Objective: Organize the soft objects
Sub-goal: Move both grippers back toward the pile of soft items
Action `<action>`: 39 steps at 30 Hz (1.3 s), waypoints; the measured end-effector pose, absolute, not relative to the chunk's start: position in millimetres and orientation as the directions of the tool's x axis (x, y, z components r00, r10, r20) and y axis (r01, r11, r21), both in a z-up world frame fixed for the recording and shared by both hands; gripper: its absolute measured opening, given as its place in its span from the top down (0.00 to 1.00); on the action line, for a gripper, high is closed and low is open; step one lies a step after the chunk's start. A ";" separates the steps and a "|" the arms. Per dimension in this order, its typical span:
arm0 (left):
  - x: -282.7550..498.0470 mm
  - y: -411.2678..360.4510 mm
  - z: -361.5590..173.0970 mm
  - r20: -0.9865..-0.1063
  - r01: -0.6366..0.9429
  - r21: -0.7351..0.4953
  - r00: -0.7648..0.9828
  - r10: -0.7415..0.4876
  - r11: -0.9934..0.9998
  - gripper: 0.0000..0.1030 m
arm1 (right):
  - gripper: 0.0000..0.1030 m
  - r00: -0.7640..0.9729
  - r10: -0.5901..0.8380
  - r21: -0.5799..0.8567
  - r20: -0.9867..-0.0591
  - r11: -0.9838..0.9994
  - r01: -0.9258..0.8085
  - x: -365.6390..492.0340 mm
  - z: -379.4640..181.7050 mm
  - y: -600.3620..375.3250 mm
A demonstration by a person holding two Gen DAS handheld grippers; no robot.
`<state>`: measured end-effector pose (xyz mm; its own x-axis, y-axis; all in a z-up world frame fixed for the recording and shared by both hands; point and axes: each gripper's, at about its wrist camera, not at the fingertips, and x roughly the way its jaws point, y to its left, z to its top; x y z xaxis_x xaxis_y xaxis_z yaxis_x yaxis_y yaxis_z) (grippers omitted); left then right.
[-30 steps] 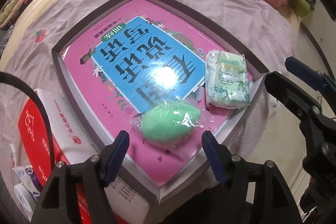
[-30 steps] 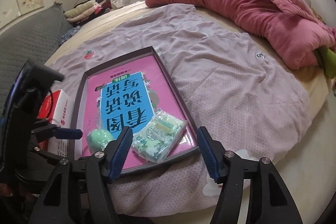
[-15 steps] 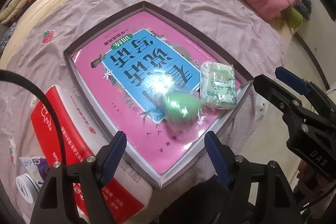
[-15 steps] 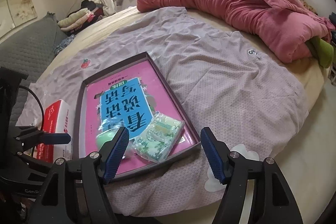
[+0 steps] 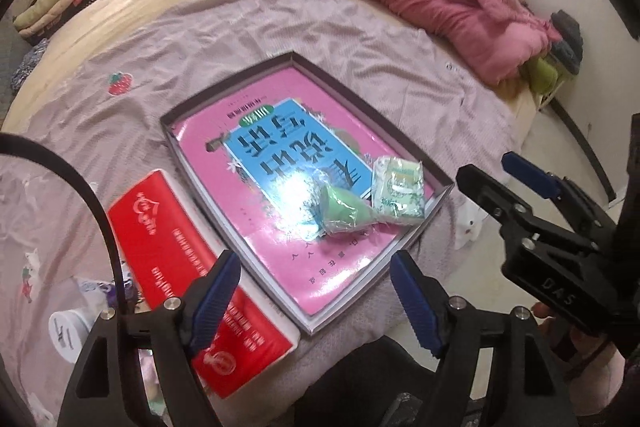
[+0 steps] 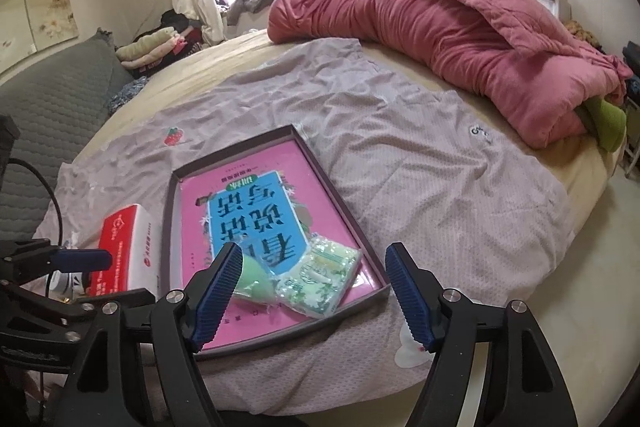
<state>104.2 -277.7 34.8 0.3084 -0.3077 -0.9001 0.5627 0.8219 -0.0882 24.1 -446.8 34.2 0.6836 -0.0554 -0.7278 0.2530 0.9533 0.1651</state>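
**Both tools spread above the tray on the bed**

The left tool (image 5: 316, 297) has its fingers spread wide and grips nothing; it hangs over the near edge of the tray (image 5: 416, 143). The right tool (image 6: 314, 297) is likewise spread and unloaded, positioned over the tray's near right corner. In the left wrist view, the right tool (image 5: 520, 183) appears at the right edge, clear of the tray.

The tray lies on a mauve sheet (image 6: 420, 163) spread over the bed. Its floor is covered by a pink book (image 5: 280, 155) with a blue panel.

Two soft items rest on the book near the tray's near right corner:
- a green sponge (image 5: 340, 213) in clear wrap;
- a tissue pack (image 5: 398, 189), green and white, touching the sponge on its right.

A red package (image 5: 188, 267) lies on the sheet just beside the tray's left wall. A pink quilt (image 6: 460, 27) is bunched at the far side of the bed.
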 end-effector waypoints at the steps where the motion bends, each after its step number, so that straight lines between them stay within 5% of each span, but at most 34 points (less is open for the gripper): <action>1: 102.4 -275.0 37.5 -0.897 0.560 -0.092 0.312 -0.313 0.823 0.24 | 0.27 0.690 -0.056 0.167 -0.721 0.953 0.251 23.2 37.8 -443.5; 21: 68.4 -148.5 69.7 -0.848 0.404 -0.119 0.434 -0.305 0.907 0.24 | 0.27 0.791 0.008 0.116 -0.612 0.990 0.079 22.3 107.1 -337.6; 39: 67.1 4.3 83.0 -0.825 0.160 -0.179 0.513 -0.237 0.971 0.24 | 0.27 0.779 0.118 0.058 -0.615 0.993 -0.104 28.3 123.5 -248.3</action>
